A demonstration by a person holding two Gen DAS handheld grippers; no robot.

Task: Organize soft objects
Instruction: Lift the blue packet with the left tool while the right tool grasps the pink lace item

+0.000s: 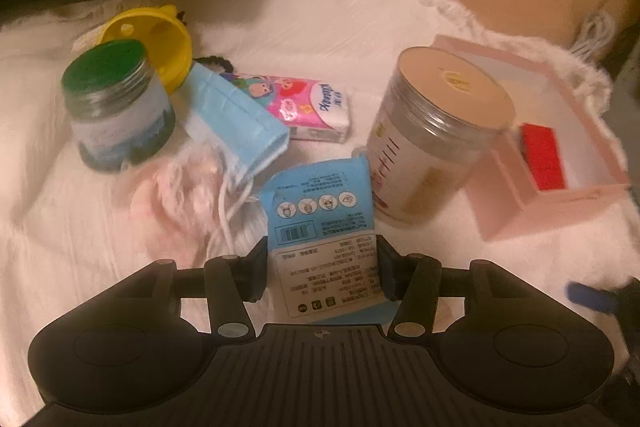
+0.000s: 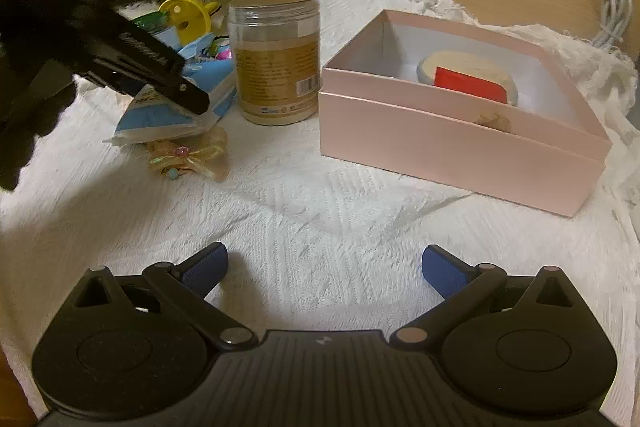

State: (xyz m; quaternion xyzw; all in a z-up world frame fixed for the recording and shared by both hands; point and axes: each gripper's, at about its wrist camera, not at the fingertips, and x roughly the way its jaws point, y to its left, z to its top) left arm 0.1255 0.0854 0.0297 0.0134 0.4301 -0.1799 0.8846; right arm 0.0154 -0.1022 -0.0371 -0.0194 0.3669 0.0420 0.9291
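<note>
In the left wrist view, the left gripper (image 1: 322, 269) is clamped on a blue packet (image 1: 320, 223) with printed text, held just above the white cloth (image 1: 360, 15) beside a tan-lidded jar (image 1: 436, 135); a blue face mask (image 1: 236, 123), a tissue pack (image 1: 316, 107), a green-lidded jar (image 1: 116, 107) and a yellow cup (image 1: 156, 43) lie behind. In the right wrist view, the right gripper (image 2: 324, 273) hangs with its blue pads (image 2: 444, 273) wide apart over bare cloth, near the pink box (image 2: 448, 147), which holds a round cream item with a red label (image 2: 468, 81).
</note>
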